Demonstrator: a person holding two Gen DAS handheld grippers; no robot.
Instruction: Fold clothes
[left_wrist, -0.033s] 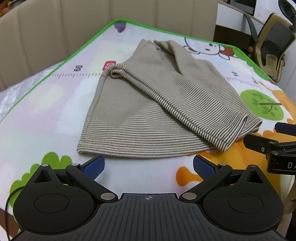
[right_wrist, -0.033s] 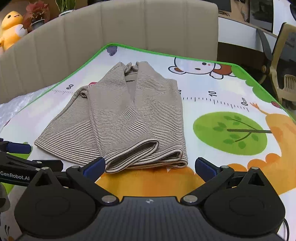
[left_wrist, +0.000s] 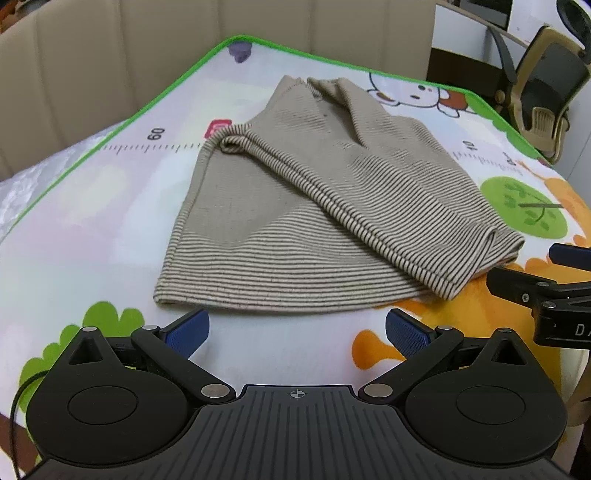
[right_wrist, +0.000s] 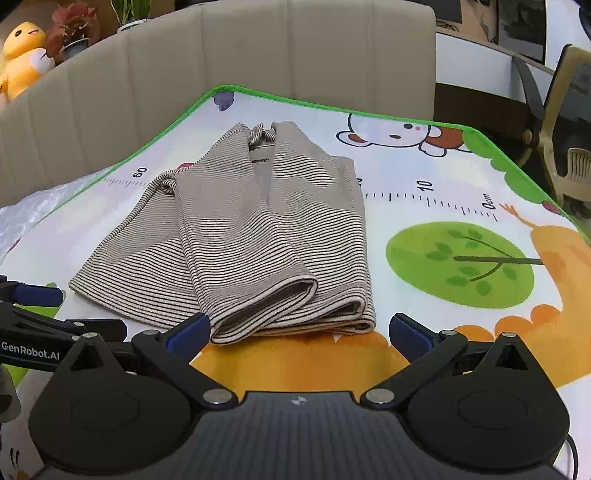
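Folded striped garment (left_wrist: 325, 221) just beyond both grippers' spread, empty fingers (left_wrist: 186, 330).

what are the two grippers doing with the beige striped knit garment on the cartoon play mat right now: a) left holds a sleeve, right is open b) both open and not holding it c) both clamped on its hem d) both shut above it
b: the left gripper and right gripper both stand open at the near edge of the beige striped knit garment, with nothing between their blue pads.

— What's that cartoon play mat (right_wrist: 443, 177) with the green border?
— It has a ruler strip and a tree. A beige padded backrest (right_wrist: 258, 48) is behind it.
— And far left?
— A yellow plush toy (right_wrist: 22, 55) beside a potted plant (right_wrist: 74, 26). An office chair (left_wrist: 543, 92) is far right.
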